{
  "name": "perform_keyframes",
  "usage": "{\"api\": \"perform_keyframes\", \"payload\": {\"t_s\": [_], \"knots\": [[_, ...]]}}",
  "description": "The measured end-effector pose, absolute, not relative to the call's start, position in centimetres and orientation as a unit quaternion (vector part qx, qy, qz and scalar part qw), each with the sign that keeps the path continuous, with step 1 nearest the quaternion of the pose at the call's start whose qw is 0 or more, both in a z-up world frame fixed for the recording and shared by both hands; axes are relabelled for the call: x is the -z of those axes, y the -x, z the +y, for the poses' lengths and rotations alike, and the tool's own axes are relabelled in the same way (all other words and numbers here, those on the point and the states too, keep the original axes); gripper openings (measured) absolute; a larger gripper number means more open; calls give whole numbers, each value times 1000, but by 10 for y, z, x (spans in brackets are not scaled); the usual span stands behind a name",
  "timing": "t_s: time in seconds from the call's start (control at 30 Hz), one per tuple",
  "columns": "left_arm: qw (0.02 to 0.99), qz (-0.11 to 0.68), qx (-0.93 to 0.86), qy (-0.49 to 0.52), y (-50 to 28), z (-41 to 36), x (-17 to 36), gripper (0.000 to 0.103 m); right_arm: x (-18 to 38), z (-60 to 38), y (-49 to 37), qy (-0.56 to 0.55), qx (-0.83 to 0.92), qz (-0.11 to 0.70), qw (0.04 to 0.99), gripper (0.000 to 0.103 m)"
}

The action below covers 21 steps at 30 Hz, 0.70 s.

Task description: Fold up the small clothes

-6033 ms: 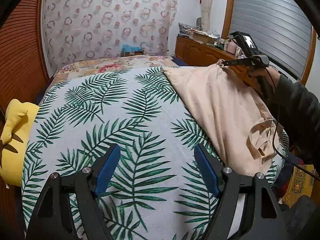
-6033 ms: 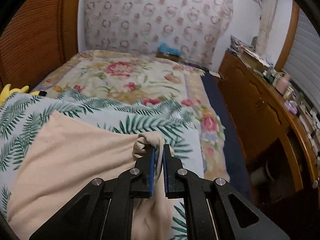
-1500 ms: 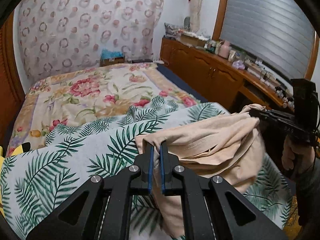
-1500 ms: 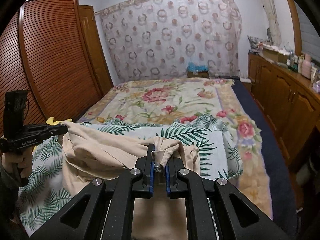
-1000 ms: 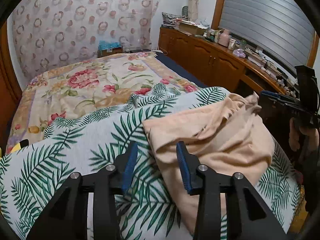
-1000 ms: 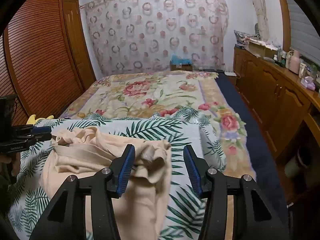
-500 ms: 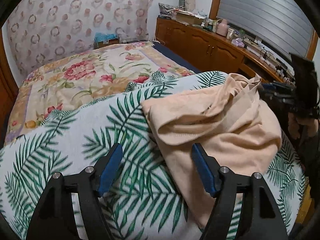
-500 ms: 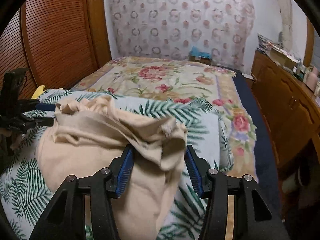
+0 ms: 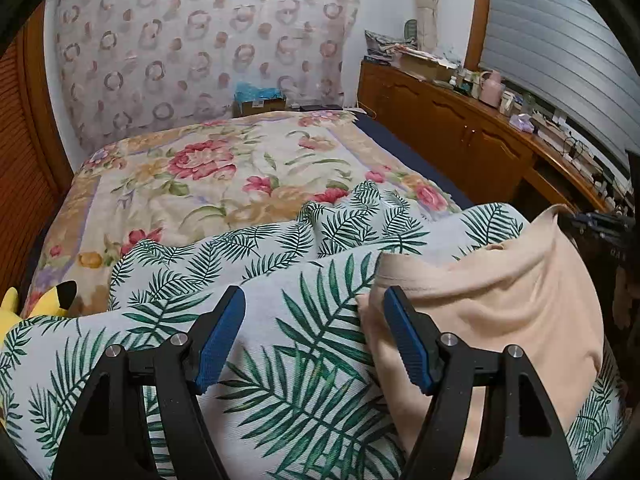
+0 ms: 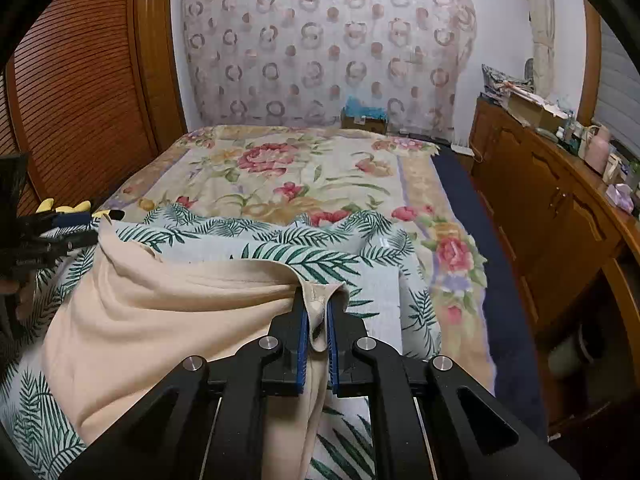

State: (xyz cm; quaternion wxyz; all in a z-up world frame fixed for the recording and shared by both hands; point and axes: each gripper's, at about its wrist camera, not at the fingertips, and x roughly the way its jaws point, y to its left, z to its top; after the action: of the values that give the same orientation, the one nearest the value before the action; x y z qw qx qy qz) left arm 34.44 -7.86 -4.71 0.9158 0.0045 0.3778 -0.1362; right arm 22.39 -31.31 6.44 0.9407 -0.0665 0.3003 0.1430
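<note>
while right gripper (image 10: 317, 322) fingers pinch beige garment (image 10: 160, 320) | left gripper (image 9: 310, 332) fingers spread | yellow plush (image 9: 36, 300) beside palm-print cover (image 9: 280, 380)

No readable text, labels, brands, numbers or signs in either view. Faint pale marks on side of right gripper (image 9: 600, 236), at right edge of left wrist view: too blurred to read. Cardboard box (image 10: 362, 122) at head of bed: surface marks too small to make out. Bottles and clutter on wooden sideboard (image 10: 560, 200): any labels too small to read.
</note>
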Motion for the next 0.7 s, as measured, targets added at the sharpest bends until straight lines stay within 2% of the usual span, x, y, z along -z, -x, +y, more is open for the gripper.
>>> {"api": "perform_keyframes", "payload": {"t_s": [0.07, 0.13, 0.2, 0.33, 0.53, 0.7], "knots": [[916, 377, 139, -6, -341, -78, 46, 73, -67, -306, -221, 69, -137, 305, 940, 22], [914, 378, 146, -8, -336, -81, 45, 73, -72, -308, -217, 70, -126, 303, 942, 59], [912, 379, 158, -6, -331, -85, 45, 73, -73, -307, -215, 60, -130, 298, 944, 71], [903, 387, 184, -10, -325, -99, 47, 73, -67, -305, -210, 46, -151, 308, 938, 78], [888, 414, 197, -24, -330, -115, 64, 73, -40, -312, -232, 35, -154, 358, 920, 79], [879, 433, 199, -22, -337, -118, 74, 73, -35, -320, -248, 6, -182, 368, 912, 79]]}}
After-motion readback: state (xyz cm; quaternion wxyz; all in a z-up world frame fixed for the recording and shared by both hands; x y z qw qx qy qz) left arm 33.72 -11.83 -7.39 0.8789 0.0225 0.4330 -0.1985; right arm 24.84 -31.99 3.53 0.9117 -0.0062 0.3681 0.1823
